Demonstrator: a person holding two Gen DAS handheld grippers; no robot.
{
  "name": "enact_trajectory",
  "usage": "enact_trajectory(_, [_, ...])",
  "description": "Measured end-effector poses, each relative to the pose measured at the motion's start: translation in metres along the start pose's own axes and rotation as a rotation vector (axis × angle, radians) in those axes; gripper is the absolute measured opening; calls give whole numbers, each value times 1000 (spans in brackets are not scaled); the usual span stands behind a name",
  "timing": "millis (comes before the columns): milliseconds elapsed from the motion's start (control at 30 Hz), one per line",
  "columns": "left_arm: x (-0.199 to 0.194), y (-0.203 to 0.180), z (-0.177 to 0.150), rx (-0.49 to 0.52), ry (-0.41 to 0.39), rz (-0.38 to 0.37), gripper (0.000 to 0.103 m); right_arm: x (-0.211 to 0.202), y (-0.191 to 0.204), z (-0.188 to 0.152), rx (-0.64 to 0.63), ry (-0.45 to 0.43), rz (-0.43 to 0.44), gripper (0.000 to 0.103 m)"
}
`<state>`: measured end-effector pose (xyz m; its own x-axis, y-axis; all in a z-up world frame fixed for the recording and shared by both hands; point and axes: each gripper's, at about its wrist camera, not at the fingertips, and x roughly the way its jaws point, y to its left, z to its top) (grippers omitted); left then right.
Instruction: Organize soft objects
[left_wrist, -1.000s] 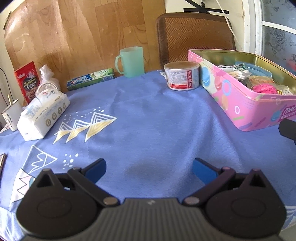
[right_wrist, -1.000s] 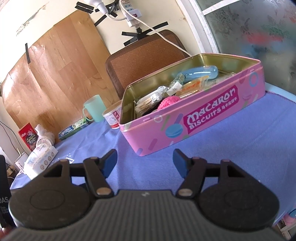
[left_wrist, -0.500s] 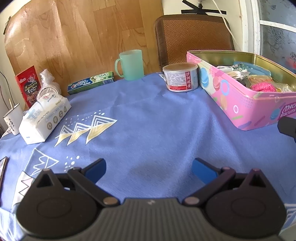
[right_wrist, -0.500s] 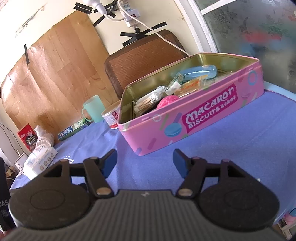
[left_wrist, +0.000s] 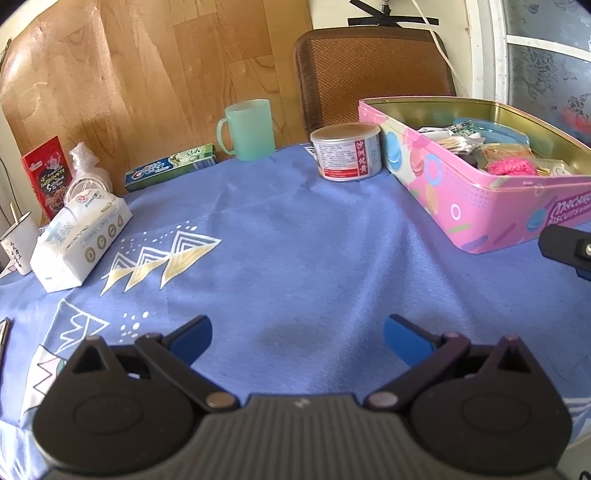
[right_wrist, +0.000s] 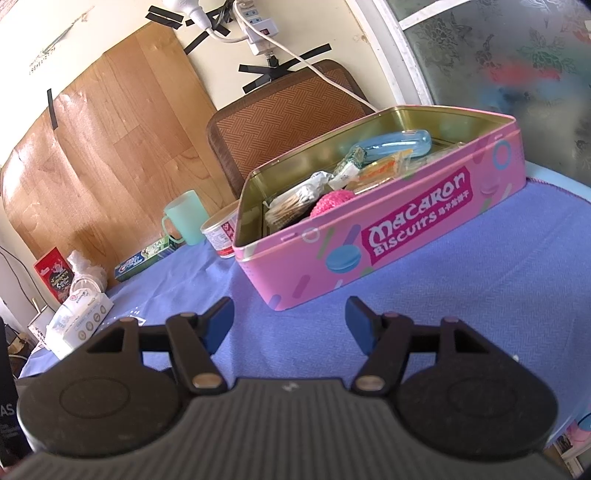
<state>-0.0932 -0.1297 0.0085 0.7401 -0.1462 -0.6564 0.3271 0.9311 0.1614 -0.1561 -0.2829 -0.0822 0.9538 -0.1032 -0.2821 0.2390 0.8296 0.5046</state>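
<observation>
Tablecloth (left_wrist: 295, 236): blue, bare in the middle.
Tin (right_wrist: 369, 236): pink, open, far right of cloth.
Tissue pack (left_wrist: 79, 240): left edge; likely light, squashy; best pinched across narrow sides.
Pink puff (right_wrist: 328, 201): inside tin; likely soft, springy.
Left gripper (left_wrist: 297, 338): wide, empty.
Right gripper (right_wrist: 290, 325): wide, empty, facing tin.

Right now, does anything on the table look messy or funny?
Nothing is spilled or broken. The pink tin has no lid on and its contents lie jumbled, with a fuzzy pink ball among packets. The blue tablecloth is a bit wrinkled near the can.
</observation>
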Motion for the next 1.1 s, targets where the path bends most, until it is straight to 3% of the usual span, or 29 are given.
enact_trajectory(433, [-1, -3, -1, -1, 15, -59, 103, -3, 0, -1, -6, -21, -16, 69])
enact_trajectory(1100, [-3, -8, -2, 6, 20, -73, 103, -3, 2, -1, -16, -23, -19, 69])
